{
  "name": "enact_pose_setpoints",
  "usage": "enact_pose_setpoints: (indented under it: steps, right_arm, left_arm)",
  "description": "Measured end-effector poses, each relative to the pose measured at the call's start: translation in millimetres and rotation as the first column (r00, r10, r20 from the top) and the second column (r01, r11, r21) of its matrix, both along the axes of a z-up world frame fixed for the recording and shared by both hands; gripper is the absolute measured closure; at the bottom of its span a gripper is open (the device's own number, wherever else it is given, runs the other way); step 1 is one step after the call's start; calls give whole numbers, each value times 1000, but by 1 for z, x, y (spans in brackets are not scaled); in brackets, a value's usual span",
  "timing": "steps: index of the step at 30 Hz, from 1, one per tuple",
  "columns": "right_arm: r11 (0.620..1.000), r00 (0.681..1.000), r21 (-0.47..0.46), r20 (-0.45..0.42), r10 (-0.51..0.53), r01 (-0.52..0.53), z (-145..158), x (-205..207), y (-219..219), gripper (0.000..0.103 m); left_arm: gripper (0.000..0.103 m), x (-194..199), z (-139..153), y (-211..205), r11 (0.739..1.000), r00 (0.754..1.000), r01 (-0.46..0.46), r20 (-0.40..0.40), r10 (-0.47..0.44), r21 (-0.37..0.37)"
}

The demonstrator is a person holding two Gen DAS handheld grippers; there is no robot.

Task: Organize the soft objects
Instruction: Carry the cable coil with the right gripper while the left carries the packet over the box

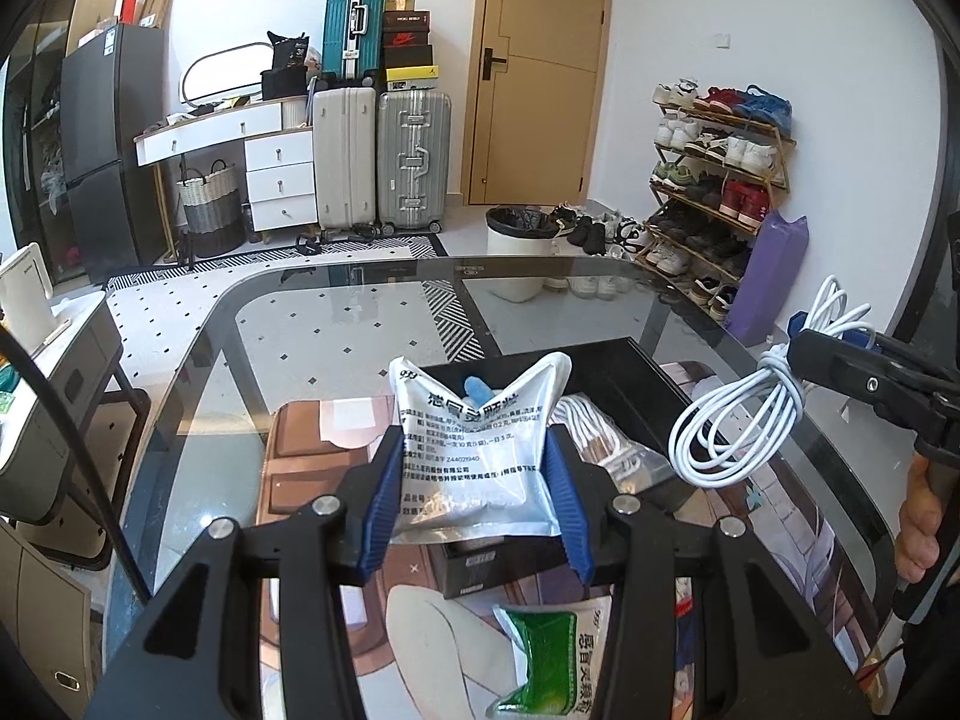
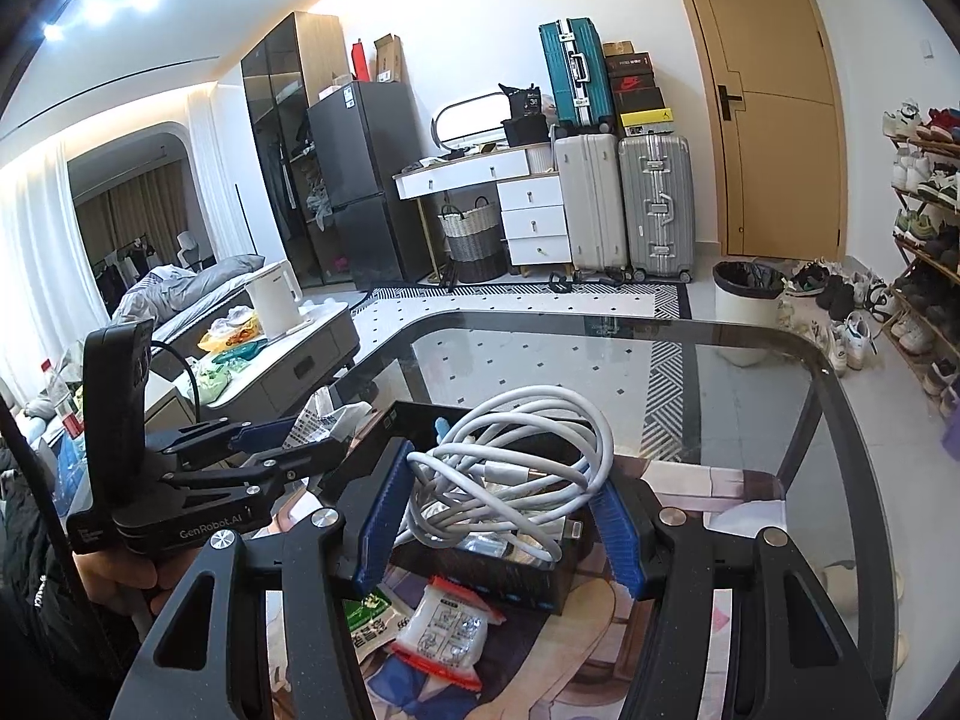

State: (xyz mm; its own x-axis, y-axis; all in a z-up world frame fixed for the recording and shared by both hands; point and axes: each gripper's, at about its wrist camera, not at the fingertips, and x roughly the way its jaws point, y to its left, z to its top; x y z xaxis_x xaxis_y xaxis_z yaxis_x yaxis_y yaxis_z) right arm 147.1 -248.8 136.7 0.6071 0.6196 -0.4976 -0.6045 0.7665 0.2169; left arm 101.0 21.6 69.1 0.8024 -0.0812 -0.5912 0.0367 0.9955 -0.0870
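My left gripper [image 1: 474, 480] is shut on a silvery printed pouch [image 1: 480, 420], its blue pads squeezing the pouch's sides just above the black box [image 1: 630, 372]. At the right of the left wrist view, my right gripper [image 1: 804, 348] is shut on a coiled white cable [image 1: 738, 420] that hangs over the table. The right wrist view shows that cable [image 2: 510, 450] pinched in my right gripper [image 2: 504, 486] over the box [image 2: 480, 570]. My left gripper [image 2: 312, 435] stands to its left with the pouch [image 2: 324, 414].
Another white cable [image 1: 582, 414] and a clear bag lie in the box. A green pouch [image 1: 552, 660] and a red-edged sachet pack [image 2: 444, 636] lie on the printed mat near me. The glass table [image 1: 360, 330] stretches ahead; a bin [image 1: 519, 234] stands beyond it.
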Motion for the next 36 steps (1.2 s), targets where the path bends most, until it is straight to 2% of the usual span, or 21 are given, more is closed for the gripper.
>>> enact_pose_setpoints:
  steps: [9,27,36]
  right_arm:
    - [1000,1000,2,3,6,-6,2,1,6,45]
    - [999,999,-28,-30,29,-30,-2,12,31,45]
    - [994,997,-84,-50,59,-63,-10,22,51,45]
  left_arm:
    - [58,14,-1,-5,1000,1000,-21,-7,21,9]
    - [58,37,-8,-6,999,999,-26,-22,26,-26]
    - [58,45,-18,-8,1000,999,-17,-40,16,-19]
